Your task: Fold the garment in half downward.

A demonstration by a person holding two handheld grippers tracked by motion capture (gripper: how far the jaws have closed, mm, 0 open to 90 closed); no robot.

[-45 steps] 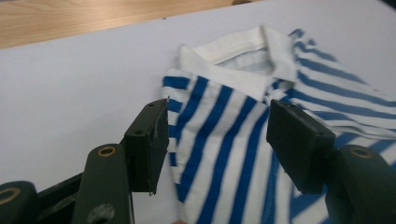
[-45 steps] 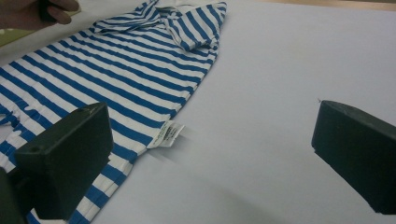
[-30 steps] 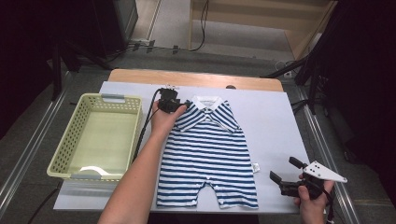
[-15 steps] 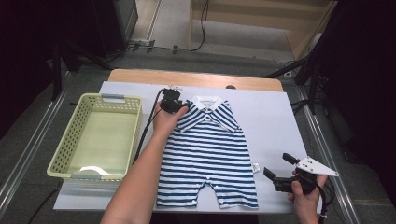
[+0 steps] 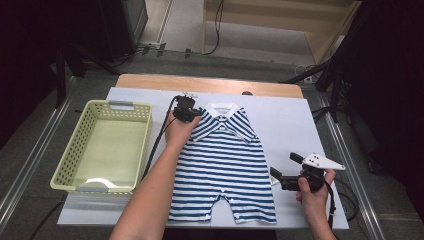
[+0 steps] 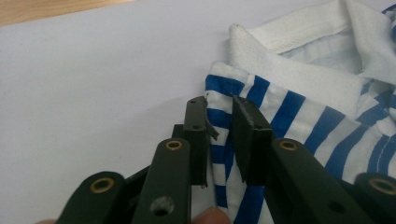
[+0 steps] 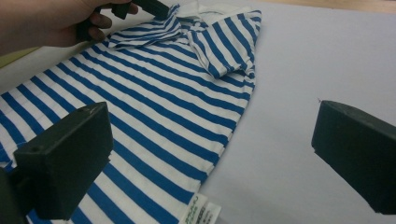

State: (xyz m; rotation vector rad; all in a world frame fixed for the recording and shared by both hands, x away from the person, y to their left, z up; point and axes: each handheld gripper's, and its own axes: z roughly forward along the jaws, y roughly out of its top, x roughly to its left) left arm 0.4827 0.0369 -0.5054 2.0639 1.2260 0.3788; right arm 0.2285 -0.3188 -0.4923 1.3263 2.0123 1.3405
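Left gripper view: your jaws have just been closing on the shoulder edge of the striped romper (image 6: 299,121), beside its white collar (image 6: 299,70); a fold of cloth sits between the pads, pinched or very nearly so.
Left gripper (image 5: 191,114): it sits at the romper's upper left shoulder, near the far edge of the white board (image 5: 290,120).
Right gripper (image 5: 285,171): your jaws stand wide apart with nothing between them, just off the romper's right side edge, toward the board's near right corner.
Romper: it lies flat in the middle of the board, collar toward the far edge, legs toward the near edge, side label (image 7: 198,212) showing at the right seam.
Basket (image 5: 75,155): pale green, resting at the board's left edge, well apart from both grippers.
Step in hand: you seem to be taking hold of the garment for a fold, left shoulder first.
Next move: bring the right gripper onto the right side seam and clamp it before you lift, so the cloth doesn't drag or bunch.
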